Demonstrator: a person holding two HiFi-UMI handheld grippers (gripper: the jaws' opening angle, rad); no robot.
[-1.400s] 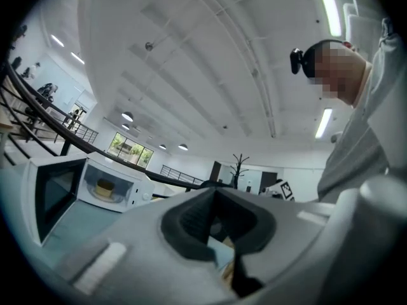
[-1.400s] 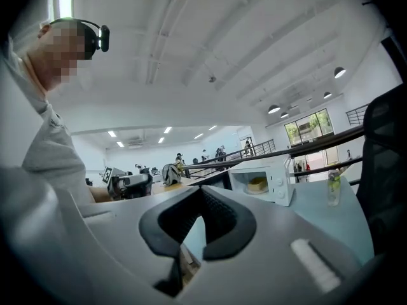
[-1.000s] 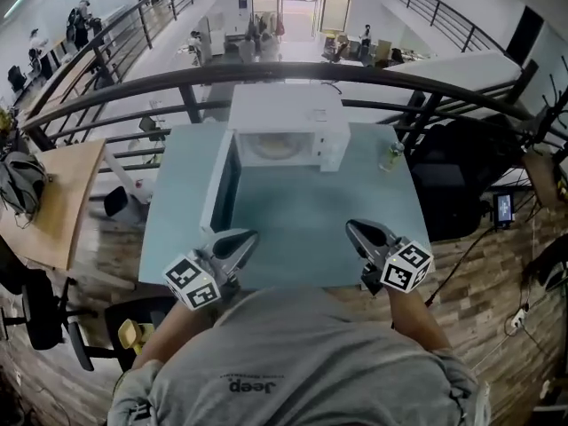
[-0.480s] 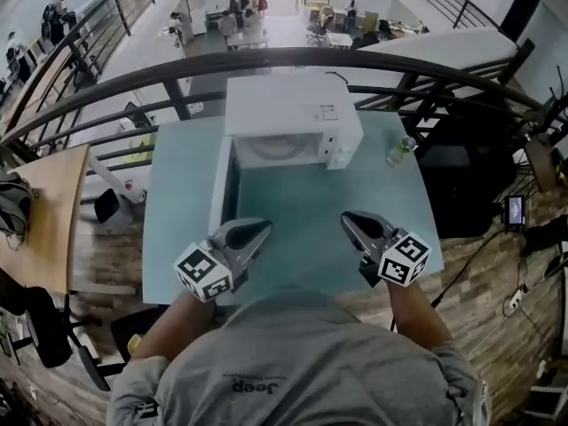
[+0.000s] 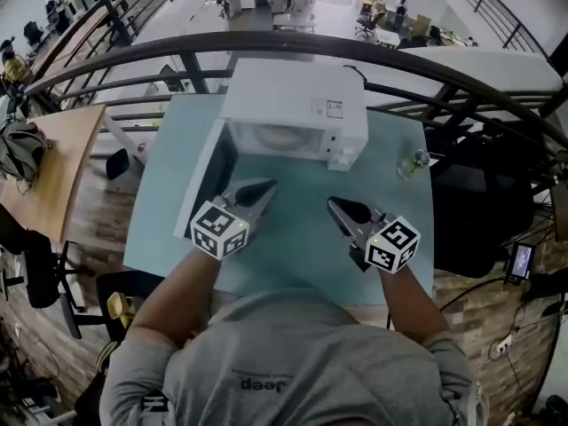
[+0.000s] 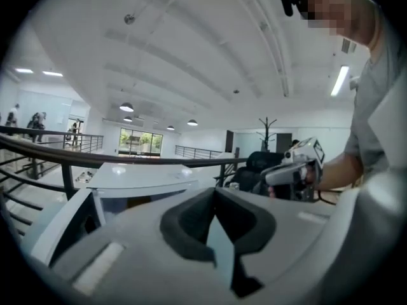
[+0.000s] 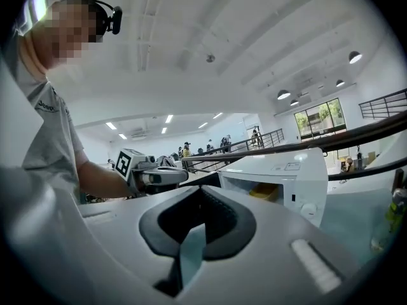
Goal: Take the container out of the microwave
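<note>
**A:** Both tools first. The left gripper (image 5: pixel 264 187) and the right gripper (image 5: pixel 340 208) hang over the near part of the table (image 5: pixel 293 256). Each has its jaws drawn together on nothing, with only a sliver of tabletop showing between the pads.

**B:** And the container?

**A:** The container (image 7: pixel 264 192) is inside the microwave (image 5: pixel 297 109), at the far middle of the table. The door (image 5: pixel 209 171) is swung open to the left. The right gripper view shows the container as a low yellowish shape on the cavity floor. The grippers are well short of it.

**B:** How would you expect it to handle?

**A:** I'd guess it is light and fairly stiff, probably plastic, with smooth walls that could slip in a weak pinch. I can't tell whether it holds anything, so it should be kept level.

**B:** Where should it be gripped?

**A:** On the near wall or rim, with one jaw inside and one outside, if it has no lid. That is too small to make out. The jaws must part first, and the right gripper has the clearer line in, away from the door. A bottle (image 5: pixel 410 162) stands off to the right, well clear.
</note>
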